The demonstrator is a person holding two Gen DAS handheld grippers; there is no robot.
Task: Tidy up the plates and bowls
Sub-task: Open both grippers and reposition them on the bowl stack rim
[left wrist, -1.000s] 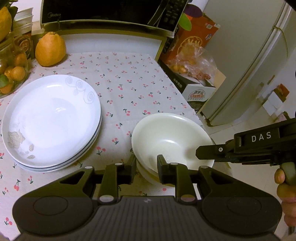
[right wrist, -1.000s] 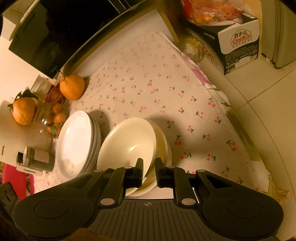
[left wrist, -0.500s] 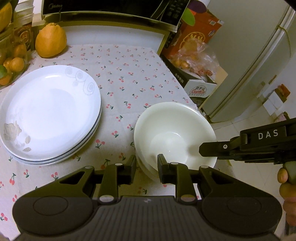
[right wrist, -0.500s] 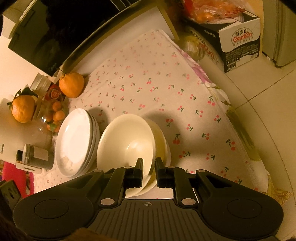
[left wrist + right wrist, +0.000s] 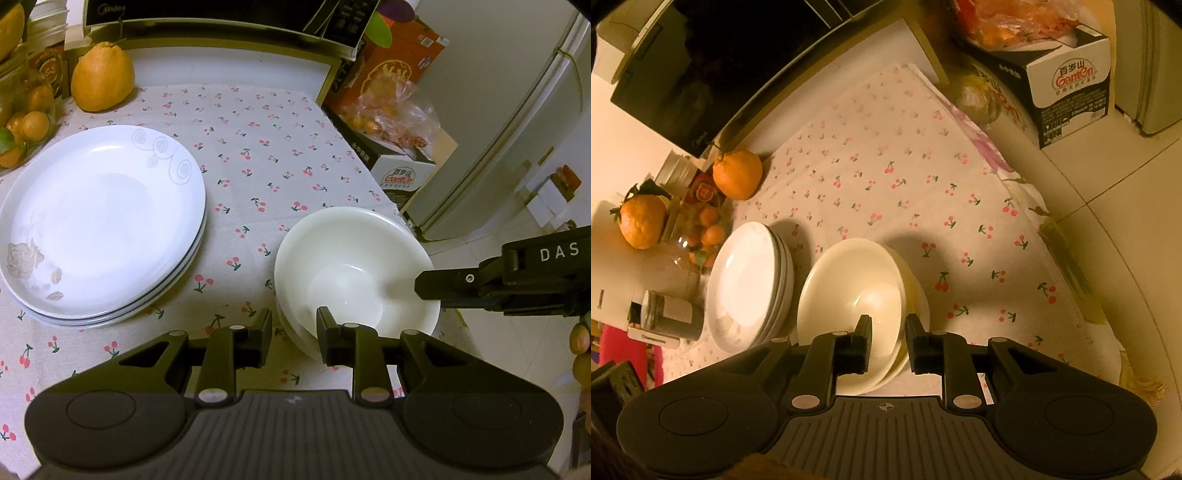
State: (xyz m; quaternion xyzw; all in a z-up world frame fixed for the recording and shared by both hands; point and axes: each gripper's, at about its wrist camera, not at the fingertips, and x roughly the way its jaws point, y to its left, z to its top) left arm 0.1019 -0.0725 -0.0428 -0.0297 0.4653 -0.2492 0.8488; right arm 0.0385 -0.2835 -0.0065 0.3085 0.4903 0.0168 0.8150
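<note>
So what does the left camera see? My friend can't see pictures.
A stack of white bowls sits on a cherry tablecloth, with the left gripper straddling its near rim and the right gripper at its far rim. A stack of plates sits to the left.

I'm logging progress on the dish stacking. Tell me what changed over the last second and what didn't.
Little changed. In the left wrist view the bowl stack and plate stack sit slightly farther off. The right gripper stays straddling the top bowl's rim, one finger inside, one outside; whether it pinches is unclear. The left gripper stays at the stack's near edge. Plates and the orange fruit kept their places.
</note>
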